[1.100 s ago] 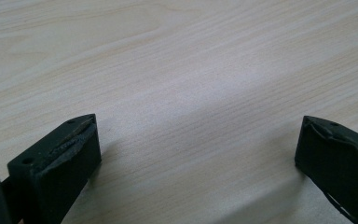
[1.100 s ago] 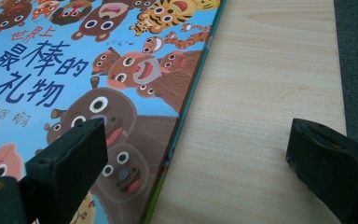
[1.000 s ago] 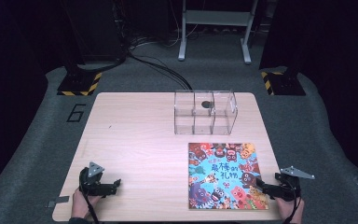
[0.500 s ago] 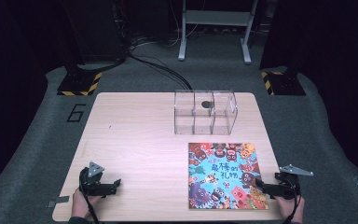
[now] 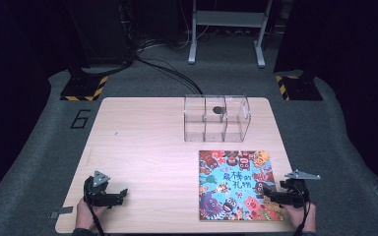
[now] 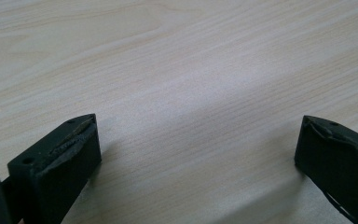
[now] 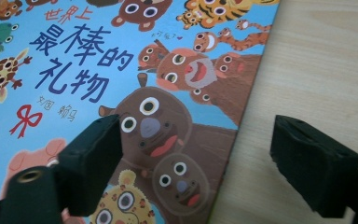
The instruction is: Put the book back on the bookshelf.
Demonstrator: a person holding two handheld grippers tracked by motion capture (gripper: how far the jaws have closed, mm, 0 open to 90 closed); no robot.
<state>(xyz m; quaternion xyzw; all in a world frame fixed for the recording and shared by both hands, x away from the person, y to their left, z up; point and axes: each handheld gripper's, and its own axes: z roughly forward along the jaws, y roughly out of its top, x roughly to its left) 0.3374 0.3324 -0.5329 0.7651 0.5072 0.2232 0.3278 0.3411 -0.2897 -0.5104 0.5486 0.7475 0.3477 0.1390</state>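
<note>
A colourful picture book (image 5: pixel 234 184) with cartoon animals lies flat at the table's front right. My right gripper (image 5: pixel 267 192) lies low at the book's right edge and points left across it. In the right gripper view the gripper (image 7: pixel 196 128) has its jaws apart; one is over the book's cover (image 7: pixel 98 60), the other over bare wood. They have just been closing, and neither pad presses on the book. My left gripper (image 5: pixel 123 193) rests at the front left, open (image 6: pixel 198 126) over bare wood with nothing between its jaws.
A clear plastic box (image 5: pixel 216 118) with compartments stands at the back middle of the wooden table (image 5: pixel 142 142), with a small dark thing (image 5: pixel 218 110) inside it. Dark floor, cables and stand bases surround the table.
My right gripper has edged slightly left and up, toward the book's right edge. The left gripper has stayed put.
</note>
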